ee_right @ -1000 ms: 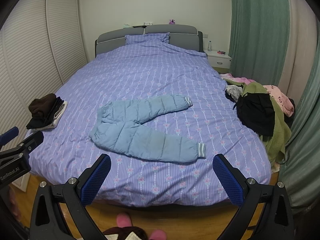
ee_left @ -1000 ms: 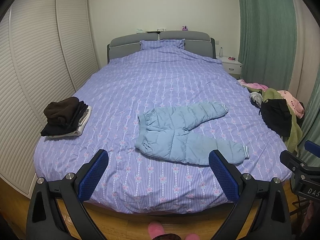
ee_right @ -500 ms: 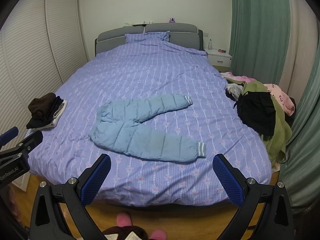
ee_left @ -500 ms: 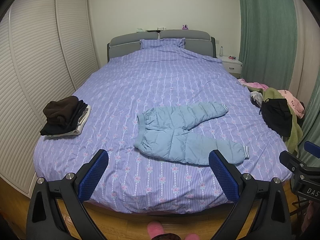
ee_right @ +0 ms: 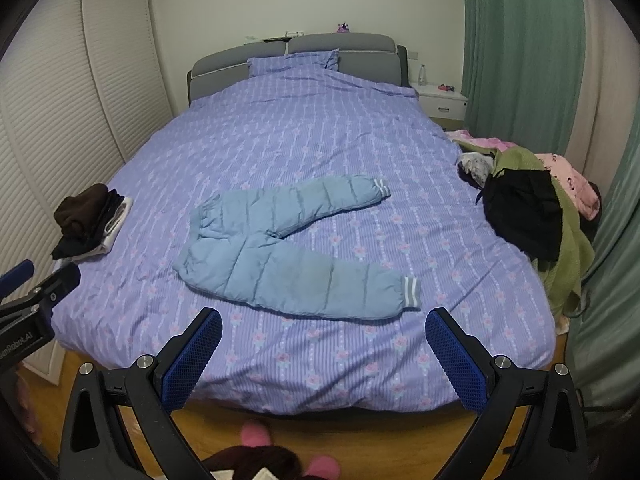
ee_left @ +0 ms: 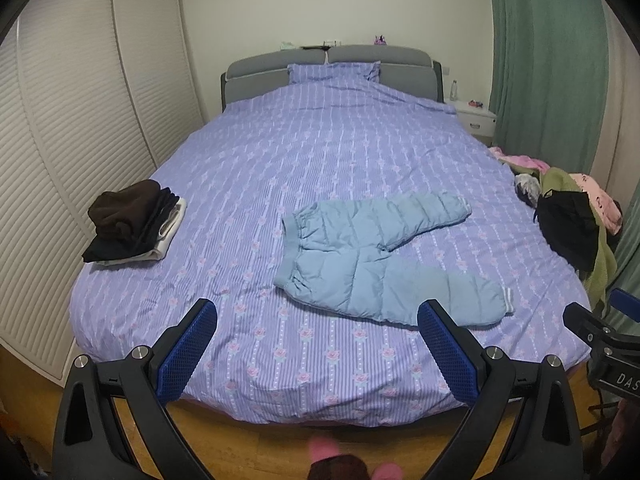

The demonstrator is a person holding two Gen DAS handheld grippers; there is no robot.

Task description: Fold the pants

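Where legible, "DAS" on right tool

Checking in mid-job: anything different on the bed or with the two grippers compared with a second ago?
Almost nothing. Both views sit slightly closer to the bed; nothing was grasped or released. The left gripper and right gripper are open and empty, short of the light blue padded pants, which lie flat with legs splayed as before. The folded dark stack and the loose clothes pile are unchanged.

Both wrist views look from bed foot toward headboard, well back; share whole bed.
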